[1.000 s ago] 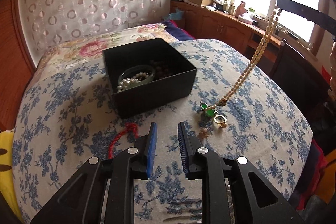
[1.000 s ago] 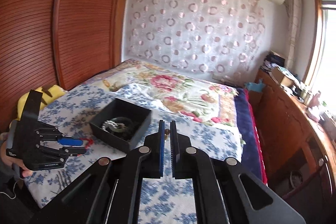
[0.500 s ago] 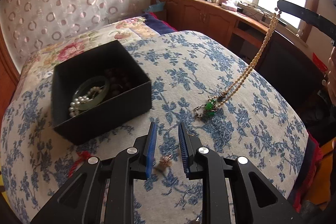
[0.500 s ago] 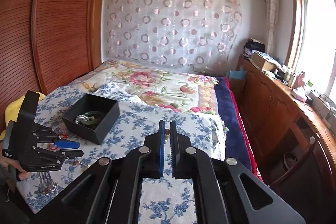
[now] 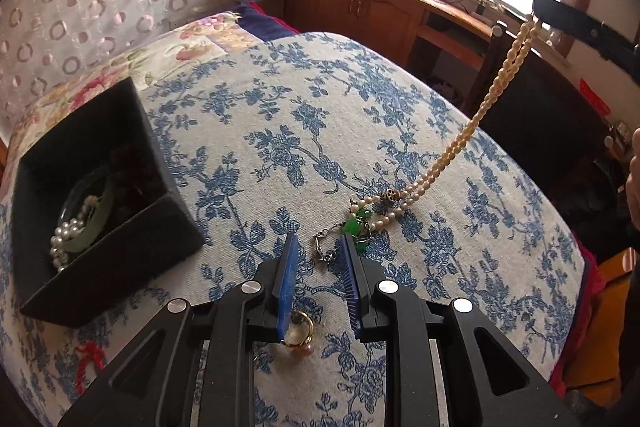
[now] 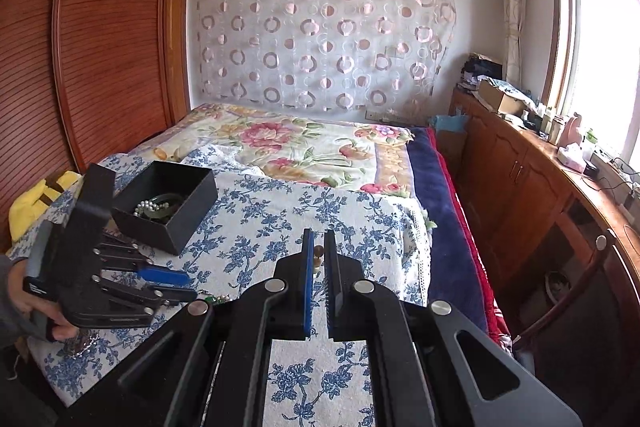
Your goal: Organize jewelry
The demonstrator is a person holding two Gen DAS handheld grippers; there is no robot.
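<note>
My right gripper (image 6: 319,239) is shut on the top of a cream bead necklace (image 5: 486,103); a bead shows between its pads. The strand hangs down to the blue-flowered cloth (image 5: 280,131), where its green pendant (image 5: 354,227) and metal clasp (image 5: 322,251) lie. My left gripper (image 5: 318,245) is open, low over the cloth, its tips at the clasp and pendant. A gold ring (image 5: 298,333) lies on the cloth between its fingers. The black jewelry box (image 5: 120,227) stands to the left and holds a white pearl strand (image 5: 66,233), a green bangle and dark beads.
A red cord (image 5: 90,357) lies on the cloth near the box's front corner. The bed's right edge drops to a dark chair (image 5: 552,131) and a wooden sideboard (image 5: 384,3) under the window. A wooden wardrobe (image 6: 100,47) stands left of the bed.
My left gripper has moved right and forward, from beside the box to the pendant end of the necklace. The ring now lies between its fingers. My right gripper stays shut, holding the strand up.
</note>
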